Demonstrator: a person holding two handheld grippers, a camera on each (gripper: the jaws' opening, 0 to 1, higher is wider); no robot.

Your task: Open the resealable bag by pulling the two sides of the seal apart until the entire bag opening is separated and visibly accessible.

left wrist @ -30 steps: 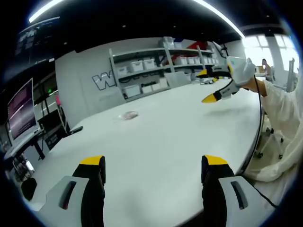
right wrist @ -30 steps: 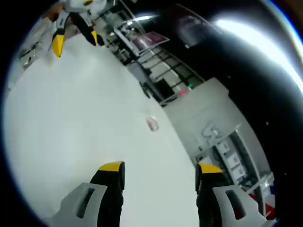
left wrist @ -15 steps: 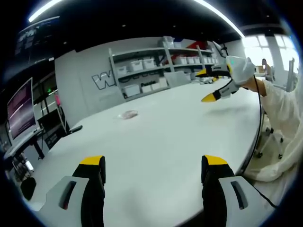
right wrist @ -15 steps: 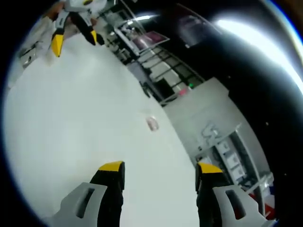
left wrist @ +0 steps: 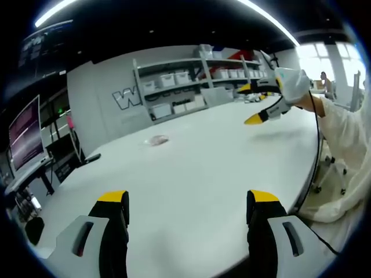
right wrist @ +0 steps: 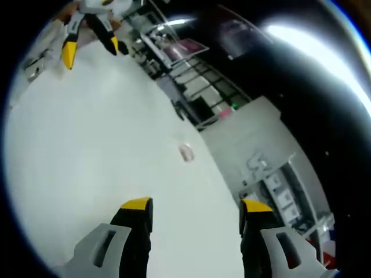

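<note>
In the left gripper view, the left gripper (left wrist: pixel 185 200) stood jaws apart at bottom centre; the small clear resealable plastic bag (left wrist: pixel 157 139) lay well beyond on the broad white table (left wrist: pixel 208 162), upper left of centre. The right gripper (left wrist: pixel 253 104), jaws apart, hovered upper right.

In the right gripper view, the right gripper (right wrist: pixel 194 207) gaped at bottom centre, the bag (right wrist: pixel 186 152) well ahead at mid-frame; the left gripper (right wrist: pixel 91 48) hung open at upper left.

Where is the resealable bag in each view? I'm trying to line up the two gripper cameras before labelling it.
Left gripper view: the resealable bag lies far off on the white table, left of centre, above the left gripper's open jaws.
Right gripper view: the bag lies mid-picture near the table's far edge, beyond the right gripper.
Shared landmark: the shelving with white bins.
</note>
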